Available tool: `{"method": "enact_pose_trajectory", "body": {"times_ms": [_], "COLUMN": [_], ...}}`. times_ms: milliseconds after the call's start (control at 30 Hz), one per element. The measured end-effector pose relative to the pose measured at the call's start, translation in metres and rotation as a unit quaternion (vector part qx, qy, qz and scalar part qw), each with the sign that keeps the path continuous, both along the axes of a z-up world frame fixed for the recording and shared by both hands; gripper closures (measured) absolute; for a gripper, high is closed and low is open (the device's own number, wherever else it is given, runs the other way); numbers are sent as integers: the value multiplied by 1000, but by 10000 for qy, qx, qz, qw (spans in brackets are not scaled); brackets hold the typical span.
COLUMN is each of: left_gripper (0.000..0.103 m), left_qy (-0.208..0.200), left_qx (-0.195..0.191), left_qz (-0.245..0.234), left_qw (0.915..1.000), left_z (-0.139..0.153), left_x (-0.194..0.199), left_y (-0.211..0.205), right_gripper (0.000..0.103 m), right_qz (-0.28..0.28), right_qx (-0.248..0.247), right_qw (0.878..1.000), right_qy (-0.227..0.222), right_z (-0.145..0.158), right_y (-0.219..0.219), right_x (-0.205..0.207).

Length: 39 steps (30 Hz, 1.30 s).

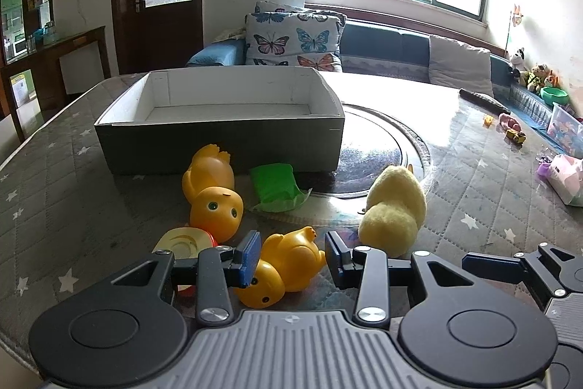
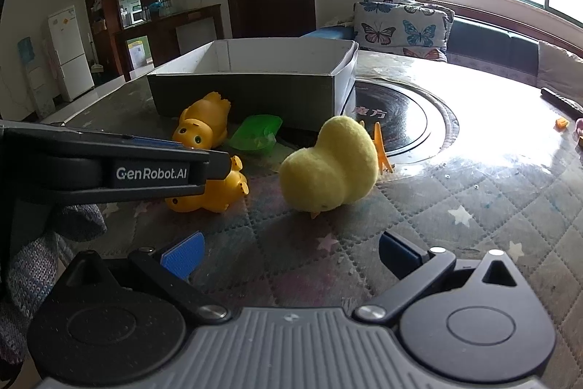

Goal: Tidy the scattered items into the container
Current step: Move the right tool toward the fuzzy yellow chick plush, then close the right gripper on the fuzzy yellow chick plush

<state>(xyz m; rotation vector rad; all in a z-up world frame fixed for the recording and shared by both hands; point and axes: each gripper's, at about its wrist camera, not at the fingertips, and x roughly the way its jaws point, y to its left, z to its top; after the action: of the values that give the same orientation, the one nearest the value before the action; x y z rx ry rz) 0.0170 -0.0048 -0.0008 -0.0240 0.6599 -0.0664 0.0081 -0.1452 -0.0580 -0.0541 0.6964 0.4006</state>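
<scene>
An open grey cardboard box (image 1: 218, 148) (image 2: 255, 90) stands on the table, white inside. In front of it lie a large orange rubber duck (image 1: 213, 192) (image 2: 202, 124), a green packet (image 1: 275, 185) (image 2: 257, 132), a small orange rubber duck (image 1: 282, 265) (image 2: 215, 194) and a yellow plush chick (image 1: 395, 210) (image 2: 329, 163). My left gripper (image 1: 291, 257) is open, its jaws on either side of the small duck, the left pad touching it. My right gripper (image 2: 288, 256) is open and empty, a short way before the plush chick. The left gripper also shows in the right wrist view (image 2: 215, 164).
A yellow round lid (image 1: 182, 241) lies left of the small duck. A round glass turntable (image 1: 382, 148) sits mid-table. A remote (image 1: 481, 99), small toys (image 1: 510, 128) and a tissue pack (image 1: 568, 177) lie at the right. A sofa with butterfly cushions (image 1: 291, 39) stands behind.
</scene>
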Motion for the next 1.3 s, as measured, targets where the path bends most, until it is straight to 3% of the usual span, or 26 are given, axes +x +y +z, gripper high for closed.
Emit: {"method": "enact_pose_trajectory", "body": {"times_ms": [1300], "left_gripper": [62], "left_qy": [183], "left_qx": [-46], "left_qz": [-183], "left_qw": [9997], "left_z": [8], "left_x": [30], "left_y": [-6], "right_gripper": [1], "right_qz": [-247], "right_qx": [88], "right_qw": [9996], "right_qy": [51], "right_z": [3], "right_y": [-11], "right_x": [36]}}
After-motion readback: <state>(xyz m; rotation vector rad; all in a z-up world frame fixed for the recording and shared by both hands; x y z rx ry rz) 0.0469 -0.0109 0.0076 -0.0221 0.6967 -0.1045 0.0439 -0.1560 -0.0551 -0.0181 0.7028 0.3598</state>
